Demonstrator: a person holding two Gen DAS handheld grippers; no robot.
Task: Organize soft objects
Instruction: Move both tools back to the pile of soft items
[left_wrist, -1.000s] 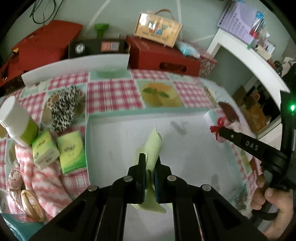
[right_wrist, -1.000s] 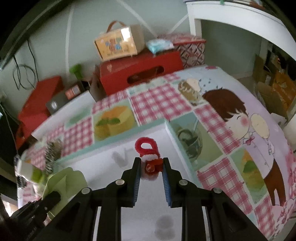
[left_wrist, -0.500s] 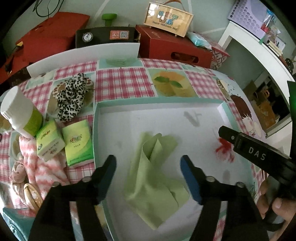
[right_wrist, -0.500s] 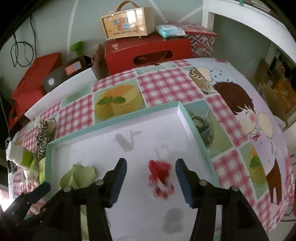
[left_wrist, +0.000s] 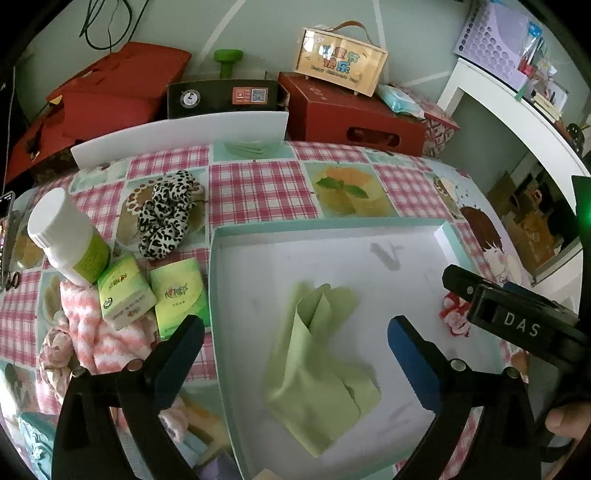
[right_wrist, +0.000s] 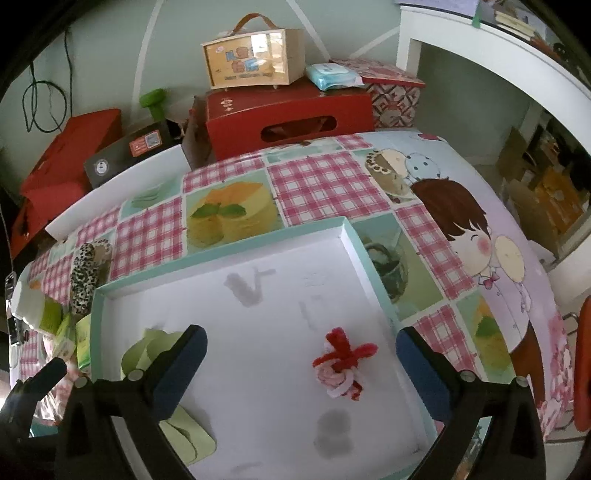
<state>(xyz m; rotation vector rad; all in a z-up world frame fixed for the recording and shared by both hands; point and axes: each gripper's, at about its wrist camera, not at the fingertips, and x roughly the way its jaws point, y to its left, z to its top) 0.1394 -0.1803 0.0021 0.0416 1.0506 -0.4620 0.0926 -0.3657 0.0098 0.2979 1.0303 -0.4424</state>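
Observation:
A shallow white tray with a teal rim (left_wrist: 325, 226) (right_wrist: 236, 243) lies on the patterned tablecloth. A folded light-green cloth (left_wrist: 314, 373) (right_wrist: 147, 349) rests on the tray floor, under my left gripper (left_wrist: 295, 354), whose jaws are opening wide and touch nothing. A red and white pipe-cleaner ornament (right_wrist: 341, 363) (left_wrist: 453, 314) lies on the tray floor between the widening jaws of my right gripper (right_wrist: 301, 362), free of both pads. The right gripper's black finger reaches into the left wrist view from the right.
Left of the tray sit a leopard-print scrunchie (left_wrist: 166, 218), two green tissue packs (left_wrist: 151, 295), a white bottle (left_wrist: 66, 236) and a pink-and-white fluffy cloth (left_wrist: 96, 339). Red boxes (left_wrist: 351, 110) and a white board (left_wrist: 177, 133) stand behind the table. A person's thumb (left_wrist: 565, 421) shows at the right.
Both grippers opened. The left one let go of the green cloth, which dropped flat onto the tray. The right one released the red ornament, which now lies on the tray floor.

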